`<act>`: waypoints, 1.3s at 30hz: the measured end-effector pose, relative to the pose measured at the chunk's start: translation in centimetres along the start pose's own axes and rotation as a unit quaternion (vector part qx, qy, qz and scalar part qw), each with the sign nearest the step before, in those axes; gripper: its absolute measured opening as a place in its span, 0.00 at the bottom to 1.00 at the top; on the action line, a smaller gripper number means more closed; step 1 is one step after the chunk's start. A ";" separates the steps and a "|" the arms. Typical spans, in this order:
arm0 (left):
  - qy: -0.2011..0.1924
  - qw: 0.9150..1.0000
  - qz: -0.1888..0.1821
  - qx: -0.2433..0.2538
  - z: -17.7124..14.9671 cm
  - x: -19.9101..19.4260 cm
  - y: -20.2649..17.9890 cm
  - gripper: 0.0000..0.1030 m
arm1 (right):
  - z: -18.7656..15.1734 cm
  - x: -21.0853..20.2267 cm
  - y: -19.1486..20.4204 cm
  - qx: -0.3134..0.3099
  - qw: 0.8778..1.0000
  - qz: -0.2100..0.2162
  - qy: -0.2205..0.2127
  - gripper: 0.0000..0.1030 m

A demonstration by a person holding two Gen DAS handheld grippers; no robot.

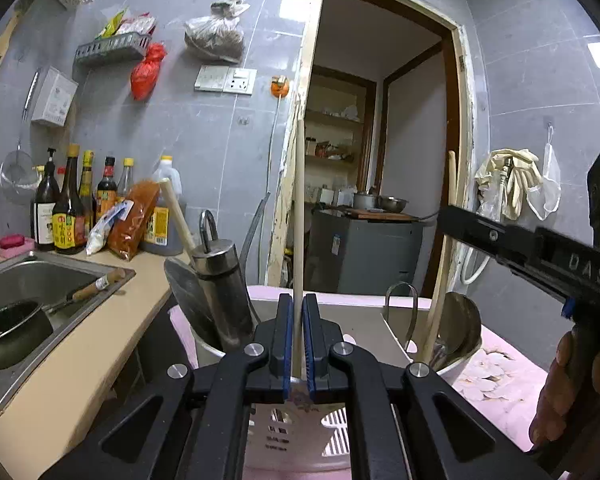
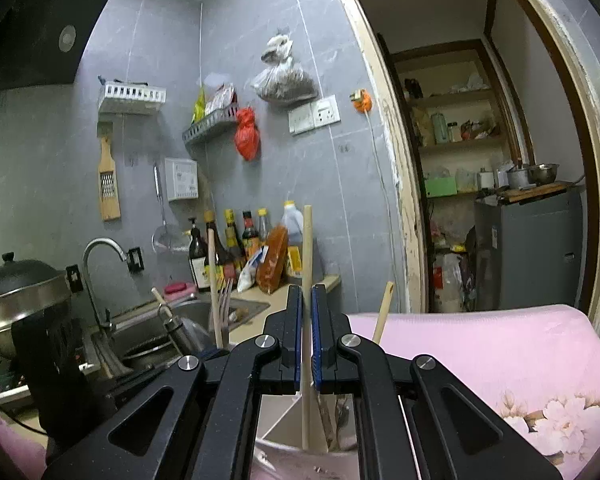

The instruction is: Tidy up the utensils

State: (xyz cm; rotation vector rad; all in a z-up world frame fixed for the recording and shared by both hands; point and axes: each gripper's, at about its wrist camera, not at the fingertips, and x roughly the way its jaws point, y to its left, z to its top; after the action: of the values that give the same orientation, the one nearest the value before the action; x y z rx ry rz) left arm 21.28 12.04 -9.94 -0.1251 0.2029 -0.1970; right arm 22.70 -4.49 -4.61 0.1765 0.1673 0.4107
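Observation:
My left gripper (image 1: 298, 344) is shut on a long pale wooden stick (image 1: 299, 216) that stands upright. It is over a white divided utensil holder (image 1: 364, 320) on a pink surface. A steel spatula and a metal sharpener (image 1: 220, 292) stand in the holder's left part; a steel ladle (image 1: 460, 328) and another wooden handle (image 1: 444, 256) lean in its right part. My right gripper (image 2: 307, 344) is shut on a wooden stick (image 2: 307, 280) whose lower end reaches down into the holder (image 2: 288, 424). The right gripper's body (image 1: 540, 248) shows in the left wrist view.
A steel sink (image 1: 32, 280) with a dark pan (image 1: 8, 332) lies left, on a beige counter (image 1: 100, 344). Sauce bottles (image 1: 68, 208) line the wall. A pink floral cloth (image 2: 500, 360) covers the surface. An open doorway (image 1: 380, 160) leads to a pantry. A lidded wok (image 2: 16, 292) sits far left.

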 end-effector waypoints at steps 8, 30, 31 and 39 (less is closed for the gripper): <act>0.037 0.999 -0.001 -0.021 1.5 -1.5 -0.2 0.35 | 0.6 -0.9 -0.2 0.028 0.999 0.000 0.022 0.24; 0.058 0.996 0.041 -0.060 7.9 -10.8 -3.0 0.98 | 5.3 -14.1 -1.0 0.039 0.988 -0.142 0.036 0.74; 0.059 0.995 0.044 -0.061 8.0 -11.2 -3.2 1.00 | 5.4 -14.8 -1.0 0.039 0.987 -0.148 0.039 0.78; 0.092 0.992 0.060 -0.055 6.9 -15.4 -4.6 1.00 | 4.5 -20.8 -0.4 0.035 0.979 -0.190 0.069 0.91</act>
State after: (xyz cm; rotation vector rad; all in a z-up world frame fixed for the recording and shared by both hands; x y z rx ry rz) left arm 7.09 11.41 0.32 -0.2040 0.4041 -0.0774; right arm 4.99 -14.02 2.29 0.1798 0.3454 0.0357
